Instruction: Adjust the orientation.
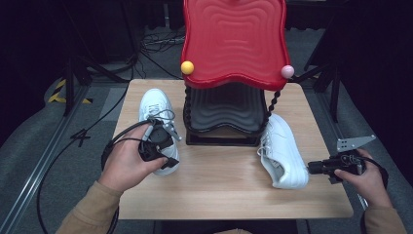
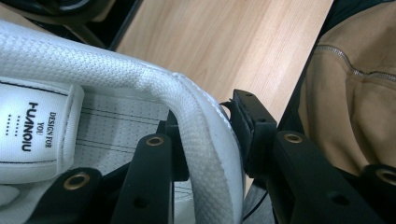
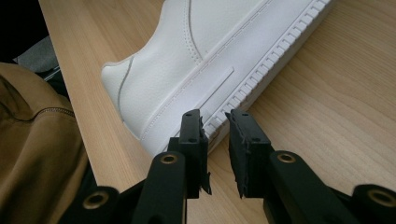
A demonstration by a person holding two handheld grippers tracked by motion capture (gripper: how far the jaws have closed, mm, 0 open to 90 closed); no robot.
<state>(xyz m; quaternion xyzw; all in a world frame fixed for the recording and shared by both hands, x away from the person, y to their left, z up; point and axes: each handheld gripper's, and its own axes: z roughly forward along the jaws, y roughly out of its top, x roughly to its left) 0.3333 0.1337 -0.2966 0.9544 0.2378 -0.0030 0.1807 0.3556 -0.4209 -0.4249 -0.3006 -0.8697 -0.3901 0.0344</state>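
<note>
a: where's the left gripper?

b: clenched on the padded heel collar of the left shoe, one jaw inside the shoe and one outside. in the high view that white shoe is at the table's left side, just left of the black base under the red stand, and the person's left hand is over its heel.

a: and the right gripper?

b: its jaws stand a little apart, with nothing between them. the tips are just beside the ribbed sole at the heel of the right shoe; i can't tell if they touch it.

a: where's that shoe?

b: in the high view the right shoe lies on the wooden table, right of the stand, heel towards the person, with the right hand holding the gripper just off its heel.
</note>
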